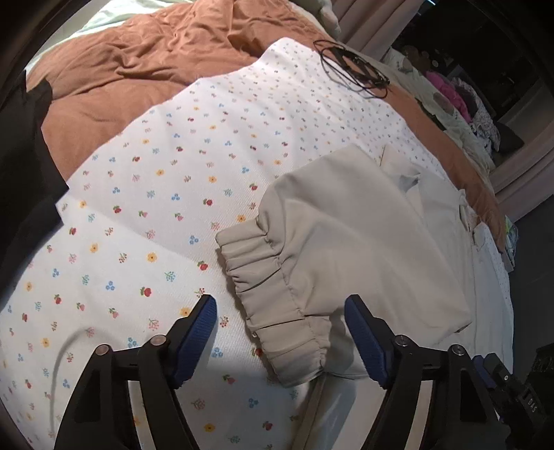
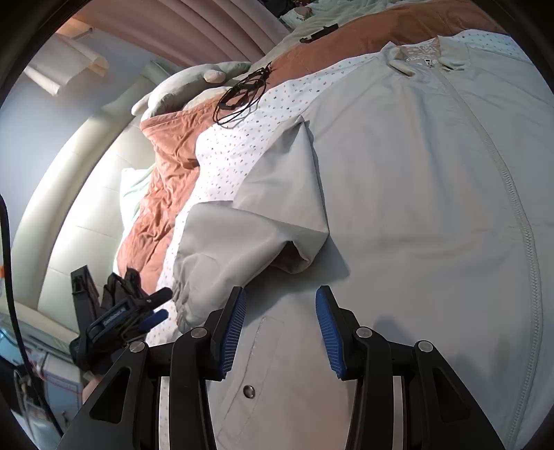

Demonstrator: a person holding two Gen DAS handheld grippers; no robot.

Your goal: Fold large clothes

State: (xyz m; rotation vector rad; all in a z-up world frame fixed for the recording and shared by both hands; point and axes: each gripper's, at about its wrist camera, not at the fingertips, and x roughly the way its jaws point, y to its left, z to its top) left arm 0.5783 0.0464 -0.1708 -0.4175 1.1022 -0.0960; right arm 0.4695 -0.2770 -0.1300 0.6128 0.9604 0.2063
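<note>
The left gripper (image 1: 280, 311) hung with jaws released over the floral sheet (image 1: 155, 194), its blue pads straddling the gathered cuff (image 1: 273, 304) of the jacket (image 1: 363, 235) without touching it. The jacket lay front up on that sheet, zip (image 2: 512, 194) closed, one sleeve (image 2: 249, 239) folded across its side, while the right gripper (image 2: 281, 304) hovered over its lower front by a snap (image 2: 248, 391), jaws also released and holding nothing. The sheet covered a rust duvet (image 1: 145, 65) on the bed, a black cord (image 1: 353, 67) coiled near the far edge, curtains (image 2: 221, 31) beyond.
</note>
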